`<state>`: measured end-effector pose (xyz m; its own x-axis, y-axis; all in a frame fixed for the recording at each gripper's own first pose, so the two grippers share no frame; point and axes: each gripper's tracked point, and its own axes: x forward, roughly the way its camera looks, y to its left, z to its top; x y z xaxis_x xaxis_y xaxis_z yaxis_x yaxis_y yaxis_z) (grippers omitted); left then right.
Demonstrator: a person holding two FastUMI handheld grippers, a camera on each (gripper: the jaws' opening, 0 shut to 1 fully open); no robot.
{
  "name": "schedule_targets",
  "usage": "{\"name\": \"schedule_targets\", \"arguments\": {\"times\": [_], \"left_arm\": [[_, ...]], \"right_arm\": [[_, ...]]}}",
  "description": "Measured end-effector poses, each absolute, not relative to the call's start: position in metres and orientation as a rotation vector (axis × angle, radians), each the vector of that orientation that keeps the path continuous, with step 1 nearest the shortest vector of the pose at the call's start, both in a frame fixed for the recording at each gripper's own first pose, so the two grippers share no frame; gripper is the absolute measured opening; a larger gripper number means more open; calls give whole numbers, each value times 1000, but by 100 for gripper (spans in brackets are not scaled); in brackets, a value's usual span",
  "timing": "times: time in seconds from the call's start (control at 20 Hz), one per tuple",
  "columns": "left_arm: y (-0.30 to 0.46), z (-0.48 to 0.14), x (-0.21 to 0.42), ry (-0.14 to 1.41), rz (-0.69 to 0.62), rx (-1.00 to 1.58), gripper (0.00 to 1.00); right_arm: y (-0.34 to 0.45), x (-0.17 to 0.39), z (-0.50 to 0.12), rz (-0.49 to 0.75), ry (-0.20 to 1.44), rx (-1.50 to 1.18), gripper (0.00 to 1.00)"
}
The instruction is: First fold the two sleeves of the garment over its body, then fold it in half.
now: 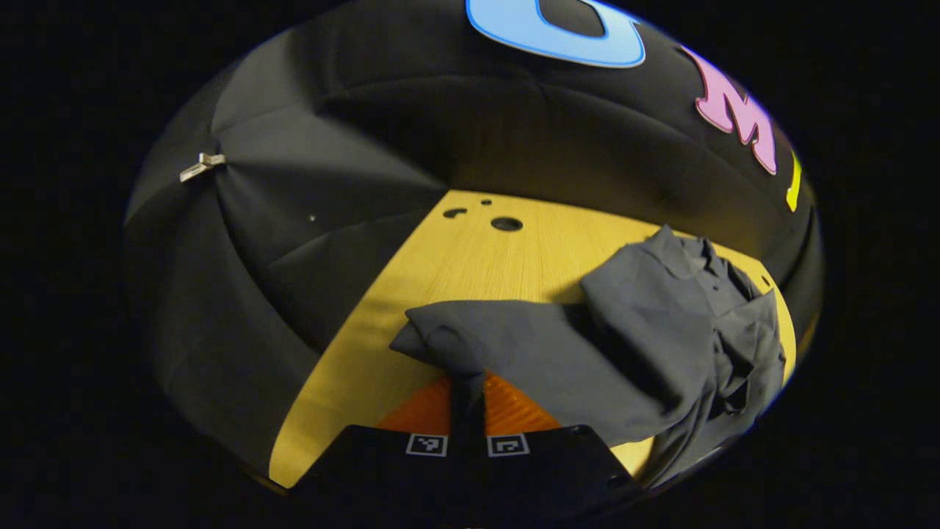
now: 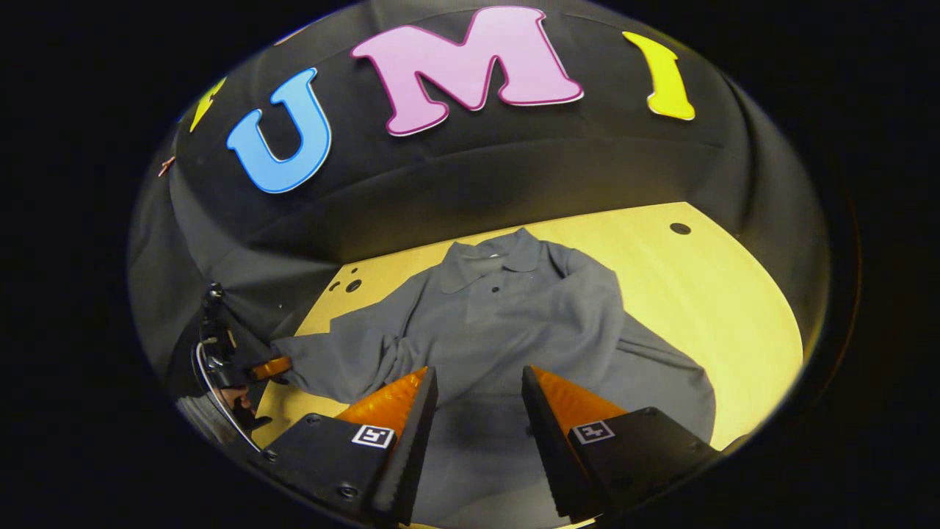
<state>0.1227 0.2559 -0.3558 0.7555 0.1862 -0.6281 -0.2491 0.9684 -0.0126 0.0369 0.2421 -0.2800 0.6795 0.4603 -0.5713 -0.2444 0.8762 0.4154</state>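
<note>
A grey collared garment (image 2: 514, 308) lies spread on the yellow wooden table (image 2: 698, 294), collar toward the booth wall. Its left sleeve (image 2: 330, 360) stretches out to the table's left edge. There my left gripper (image 2: 283, 365) pinches the cuff. In the left gripper view, my left gripper (image 1: 468, 386) is shut on the sleeve end (image 1: 448, 338), and the bunched garment body (image 1: 675, 316) lies to the right. My right gripper (image 2: 477, 375) stands open just above the garment's lower body, with only cloth below the gap.
The table (image 1: 470, 257) has round holes near its far corners (image 1: 507, 223) (image 2: 680, 228). Black cloth walls close in behind and at the left, with a metal clip (image 1: 202, 167) on them. Bare tabletop runs to the right of the garment (image 2: 734, 330).
</note>
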Motion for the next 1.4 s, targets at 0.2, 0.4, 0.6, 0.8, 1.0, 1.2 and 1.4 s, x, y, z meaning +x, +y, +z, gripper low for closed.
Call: {"name": "schedule_targets", "arguments": {"times": [0.2,0.4,0.6,0.8,1.0,1.2,1.4], "left_arm": [[245,-278,117,534,273,-23,5],[200,-207,122,415,244,38,5],[132,-161,135,345,167,35,5],[56,-154,147,332,69,37,5],[-15,-169,154,366,-24,19,5],[-72,-192,166,397,-85,25,5],[-125,-220,169,431,-141,17,5]], "right_arm": [[198,36,-281,358,698,305,72],[151,42,-285,303,682,274,72],[112,42,-294,266,689,281,72],[81,46,-298,236,682,319,72],[57,46,-300,259,670,307,72],[35,47,-312,256,678,290,72],[13,48,-329,248,701,306,72]]}}
